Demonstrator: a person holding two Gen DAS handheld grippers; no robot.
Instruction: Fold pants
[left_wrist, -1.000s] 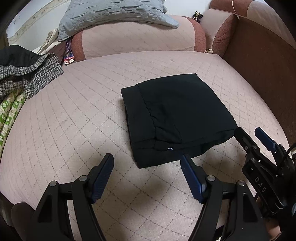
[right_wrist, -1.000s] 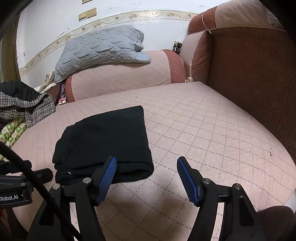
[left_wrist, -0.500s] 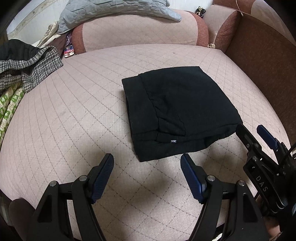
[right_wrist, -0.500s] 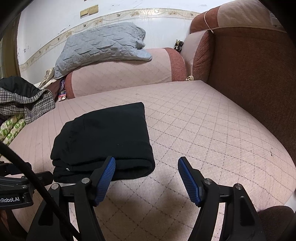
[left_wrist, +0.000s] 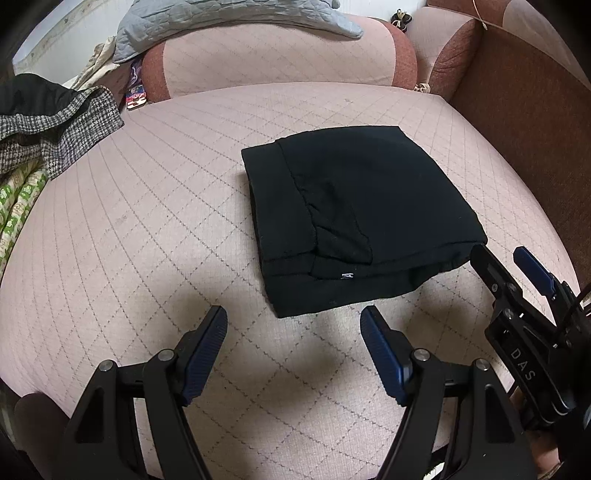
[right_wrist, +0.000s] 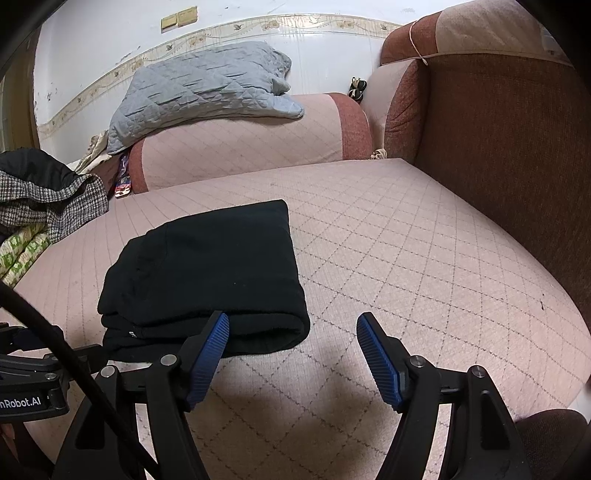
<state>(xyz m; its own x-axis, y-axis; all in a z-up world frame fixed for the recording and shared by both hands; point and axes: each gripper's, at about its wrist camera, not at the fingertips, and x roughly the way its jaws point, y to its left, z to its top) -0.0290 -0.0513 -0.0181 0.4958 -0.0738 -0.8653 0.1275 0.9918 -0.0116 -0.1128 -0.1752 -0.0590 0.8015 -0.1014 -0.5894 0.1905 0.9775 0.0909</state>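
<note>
Black fabric pants (left_wrist: 354, 218) are folded compactly on pink quilted cushion (left_wrist: 147, 221); left gripper (left_wrist: 293, 325) and right gripper (right_wrist: 291, 332) are spread apart, empty; nothing apparently left.

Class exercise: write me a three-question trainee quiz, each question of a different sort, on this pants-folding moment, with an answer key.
1. True or false: the black pants lie folded into a compact stack on the quilted pink cushion.
2. Multiple choice: the left gripper is (A) shut on the pants, (B) open and holding nothing, (C) out of view.
3. Fill in: the right gripper has its jaws ____, one finger next to the stack's near edge.

Key: 1 true; 2 B; 3 open.
</note>
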